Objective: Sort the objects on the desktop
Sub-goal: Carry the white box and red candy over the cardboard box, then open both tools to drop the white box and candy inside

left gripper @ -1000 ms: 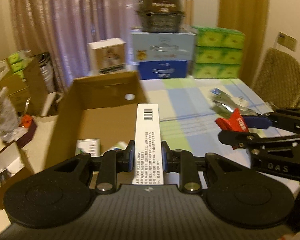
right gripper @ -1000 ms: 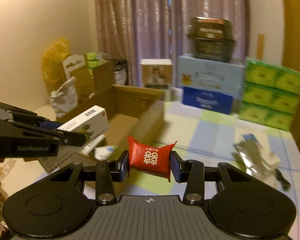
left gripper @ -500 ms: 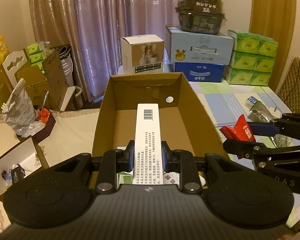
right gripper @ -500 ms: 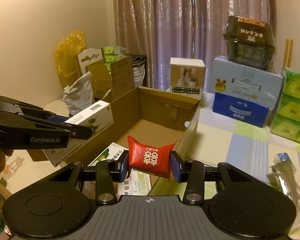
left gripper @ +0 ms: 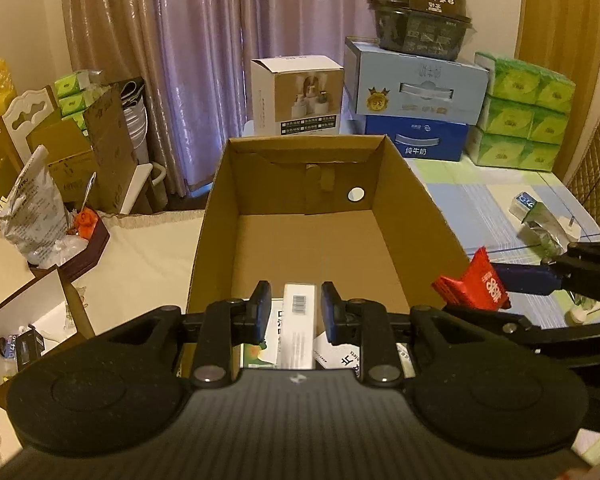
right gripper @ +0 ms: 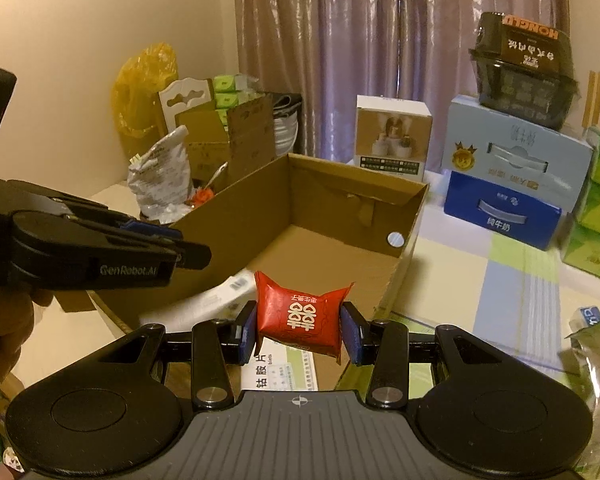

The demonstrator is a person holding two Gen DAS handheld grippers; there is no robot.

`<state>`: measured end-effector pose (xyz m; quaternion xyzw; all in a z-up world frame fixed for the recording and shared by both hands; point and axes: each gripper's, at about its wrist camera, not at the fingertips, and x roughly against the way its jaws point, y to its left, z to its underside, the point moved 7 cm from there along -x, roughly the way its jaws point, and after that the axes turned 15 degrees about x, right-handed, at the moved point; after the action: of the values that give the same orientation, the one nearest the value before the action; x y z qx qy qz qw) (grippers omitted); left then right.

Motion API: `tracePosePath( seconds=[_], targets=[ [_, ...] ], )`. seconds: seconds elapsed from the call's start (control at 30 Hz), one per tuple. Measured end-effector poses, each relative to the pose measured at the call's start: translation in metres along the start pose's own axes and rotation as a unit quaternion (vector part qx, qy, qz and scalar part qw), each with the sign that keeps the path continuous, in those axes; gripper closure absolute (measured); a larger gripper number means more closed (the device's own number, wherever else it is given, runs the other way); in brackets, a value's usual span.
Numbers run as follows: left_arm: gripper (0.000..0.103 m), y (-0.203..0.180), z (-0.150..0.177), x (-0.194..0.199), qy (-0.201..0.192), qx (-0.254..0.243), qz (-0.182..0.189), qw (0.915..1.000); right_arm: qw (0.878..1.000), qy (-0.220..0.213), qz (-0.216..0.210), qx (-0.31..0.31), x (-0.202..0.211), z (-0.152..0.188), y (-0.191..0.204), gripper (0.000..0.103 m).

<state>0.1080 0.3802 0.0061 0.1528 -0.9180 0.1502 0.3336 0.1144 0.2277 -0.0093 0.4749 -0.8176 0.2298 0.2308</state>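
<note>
inside cardboard box, white carton atop leaflets

Left gripper hung parted over white barcoded box, cardboard box ahead; red packet off right.

Purple curtains are seen hanging at the back. A dark food container is stacked on a pale blue carton, itself set on a dark blue carton. Green tissue packs are piled beside them. A yellow bag is propped against the wall.
</note>
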Motion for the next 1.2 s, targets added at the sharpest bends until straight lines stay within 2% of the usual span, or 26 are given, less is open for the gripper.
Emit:
tracePosePath(
  seconds=[0.27, 0.3, 0.33, 0.4, 0.63, 0.77, 0.83, 0.93, 1.07, 1.2],
  targets=[
    [0.081, 0.013, -0.001, 0.012, -0.013, 0.014, -0.008, 0.9998, 1.0, -0.006, -0.003, 0.0, -0.004, -0.005, 0.004, 0.062],
    [0.081, 0.016, -0.002, 0.015, -0.015, 0.018, -0.01, 0.9997, 1.0, -0.014, -0.004, -0.001, -0.003, -0.008, 0.004, 0.057],
    [0.081, 0.018, -0.002, 0.017, -0.017, 0.021, -0.011, 0.9996, 1.0, -0.021, -0.005, -0.001, -0.003, -0.01, 0.004, 0.038],
    [0.081, 0.022, -0.002, 0.022, -0.019, 0.026, -0.015, 0.9994, 1.0, -0.029, -0.003, -0.003, -0.001, -0.015, 0.002, 0.02],
    [0.077, 0.024, 0.007, 0.035, -0.02, 0.032, -0.019, 0.9991, 0.999, -0.036, 0.011, -0.02, 0.022, -0.003, -0.013, 0.019],
    [0.062, 0.016, 0.014, 0.044, -0.023, 0.033, -0.018, 0.999, 0.998, -0.03, 0.025, -0.05, 0.044, 0.021, -0.023, 0.017],
    [0.059, 0.009, 0.018, 0.049, -0.023, 0.034, -0.013, 0.9991, 0.997, -0.025, 0.03, -0.061, 0.055, 0.035, -0.025, 0.012],
    [0.047, -0.001, 0.025, 0.056, -0.024, 0.031, -0.011, 0.9992, 0.997, -0.019, 0.037, -0.071, 0.071, 0.05, -0.028, 0.009],
    [0.033, -0.015, 0.033, 0.065, -0.024, 0.031, -0.007, 0.9992, 0.995, -0.017, 0.042, -0.083, 0.09, 0.061, -0.033, 0.006],
    [0.023, -0.029, 0.039, 0.073, -0.023, 0.029, -0.004, 0.9993, 0.995, -0.019, 0.044, -0.09, 0.105, 0.065, -0.039, 0.002]
  ],
)
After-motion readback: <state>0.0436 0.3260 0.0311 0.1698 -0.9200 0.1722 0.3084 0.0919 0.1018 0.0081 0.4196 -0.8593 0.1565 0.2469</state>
